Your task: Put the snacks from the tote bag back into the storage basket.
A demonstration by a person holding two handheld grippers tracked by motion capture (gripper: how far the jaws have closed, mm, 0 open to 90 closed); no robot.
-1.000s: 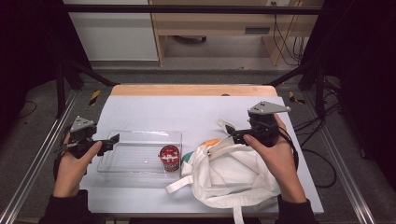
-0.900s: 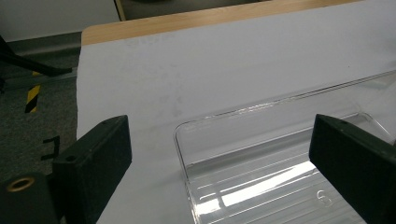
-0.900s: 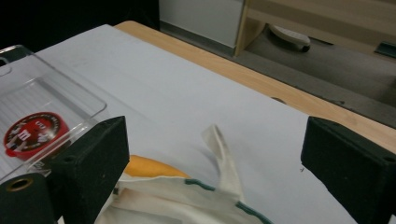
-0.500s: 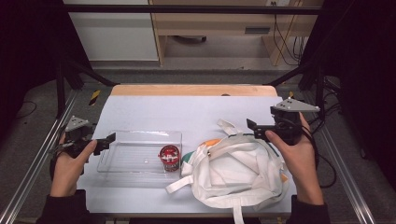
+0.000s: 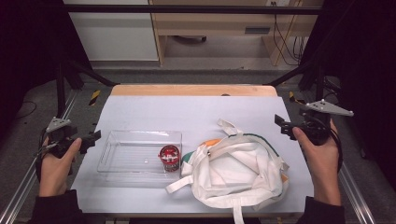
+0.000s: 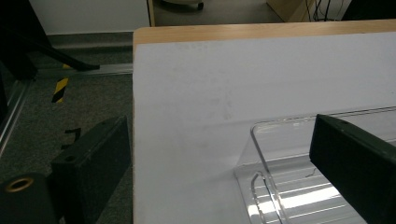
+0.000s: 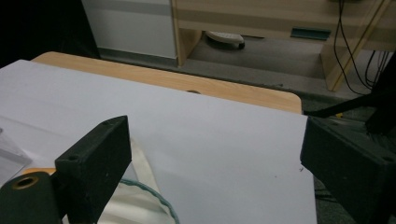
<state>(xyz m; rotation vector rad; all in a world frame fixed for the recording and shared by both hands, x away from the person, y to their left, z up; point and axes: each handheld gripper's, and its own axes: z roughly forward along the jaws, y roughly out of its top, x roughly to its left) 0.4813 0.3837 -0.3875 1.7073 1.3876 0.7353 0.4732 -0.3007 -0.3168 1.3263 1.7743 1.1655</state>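
A clear plastic tray [image 5: 116, 158] lies at the front left of the white table cover [image 5: 187, 112], its corner [image 6: 261, 144] near my left jaws. A small red round can [image 5: 169, 157] stands in the tray's right end. A white cloth tote bag [image 5: 243, 172] with loose straps lies at the front right; its green-trimmed edge [image 7: 144, 196] shows low in the right gripper view. My left gripper [image 5: 93, 138] is open at the table's left edge, left of the tray, holding nothing. My right gripper [image 5: 281, 125] is open by the right edge, apart from the bag.
The wooden table edge [image 5: 191, 89] runs along the back. Metal frame rails [image 5: 18, 196] flank both sides. Beyond the table stand a white cabinet [image 5: 112, 32] and a wooden shelf unit with cables [image 5: 280, 37] on the floor.
My right gripper has drawn away from the bag to the table's right edge. My left gripper has slid slightly left and back from the tray. The bag's strap has settled.
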